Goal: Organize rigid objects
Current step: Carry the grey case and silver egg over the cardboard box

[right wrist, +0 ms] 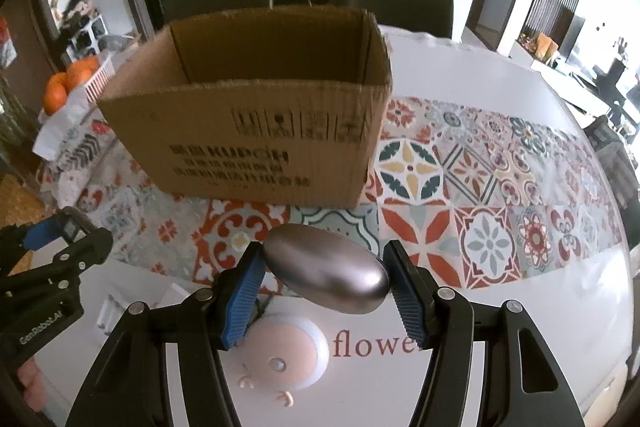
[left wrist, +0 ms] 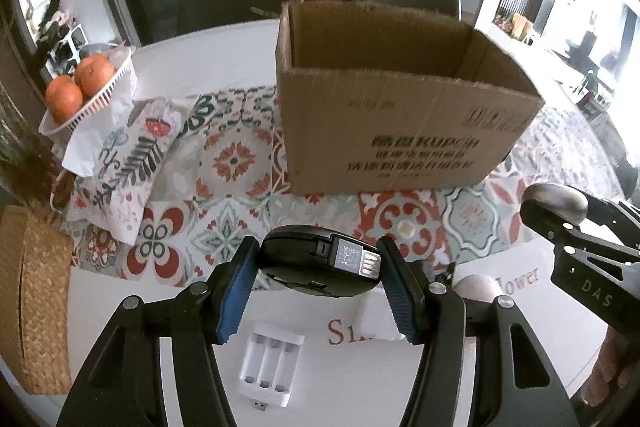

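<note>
My left gripper [left wrist: 318, 277] is shut on a black computer mouse [left wrist: 316, 263], held upside down above the white table with its label facing up. My right gripper [right wrist: 326, 277] is shut on a smooth silver metal oval [right wrist: 332, 265], also lifted off the table. An open brown cardboard box [left wrist: 396, 115] [right wrist: 256, 131] stands on the patterned cloth just beyond both grippers. In the left wrist view the right gripper [left wrist: 576, 227] with the silver oval [left wrist: 554, 201] shows at the right edge. In the right wrist view the left gripper [right wrist: 52, 239] shows at the left edge.
A white battery charger [left wrist: 270, 367] lies on the table under the left gripper. A pink round gadget [right wrist: 288, 351] lies under the right gripper. A white basket of oranges [left wrist: 80, 91] stands at far left, a woven mat [left wrist: 36, 307] at the near left. Chairs stand behind the box.
</note>
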`<action>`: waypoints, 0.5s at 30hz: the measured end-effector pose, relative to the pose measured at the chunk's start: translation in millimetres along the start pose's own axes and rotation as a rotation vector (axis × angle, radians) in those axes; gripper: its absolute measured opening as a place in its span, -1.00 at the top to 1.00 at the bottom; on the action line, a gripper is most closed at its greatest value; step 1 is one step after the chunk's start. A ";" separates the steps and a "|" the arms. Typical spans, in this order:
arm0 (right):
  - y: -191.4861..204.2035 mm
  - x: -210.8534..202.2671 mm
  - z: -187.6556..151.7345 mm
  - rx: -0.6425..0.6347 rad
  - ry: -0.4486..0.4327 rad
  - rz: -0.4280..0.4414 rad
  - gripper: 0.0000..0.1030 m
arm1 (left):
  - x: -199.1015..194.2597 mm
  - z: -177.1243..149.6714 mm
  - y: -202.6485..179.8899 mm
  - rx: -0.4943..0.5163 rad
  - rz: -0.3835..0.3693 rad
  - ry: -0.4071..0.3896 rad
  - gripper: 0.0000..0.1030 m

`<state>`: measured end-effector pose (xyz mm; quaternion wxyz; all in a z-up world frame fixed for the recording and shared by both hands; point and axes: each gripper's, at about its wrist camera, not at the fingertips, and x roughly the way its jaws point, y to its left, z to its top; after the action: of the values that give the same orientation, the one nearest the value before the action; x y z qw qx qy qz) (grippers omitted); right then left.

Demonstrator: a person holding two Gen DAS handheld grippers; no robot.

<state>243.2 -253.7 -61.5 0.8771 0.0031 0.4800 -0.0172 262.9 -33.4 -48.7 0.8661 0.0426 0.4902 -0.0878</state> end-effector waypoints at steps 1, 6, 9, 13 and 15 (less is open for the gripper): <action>-0.3 -3.6 1.4 0.003 -0.009 0.005 -0.20 | -2.6 1.3 -0.1 0.000 -0.001 -0.008 -0.15; 0.0 -21.3 10.1 0.008 -0.056 0.026 -0.20 | -18.6 12.3 -1.7 0.005 -0.013 -0.050 -0.15; -0.9 -30.9 15.6 0.012 -0.085 0.039 -0.20 | -28.1 19.5 -2.8 0.007 -0.021 -0.074 -0.15; -3.3 -41.4 23.3 0.019 -0.113 0.053 -0.20 | -40.5 28.3 -5.6 0.016 -0.029 -0.109 -0.15; -5.0 -46.4 26.3 0.022 -0.129 0.057 -0.20 | -45.6 31.8 -6.7 0.017 -0.033 -0.123 -0.15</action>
<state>240.2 -258.0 -8.2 0.9064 0.0252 0.4218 0.0021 265.4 -40.0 6.9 0.8926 0.0363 0.4360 -0.1089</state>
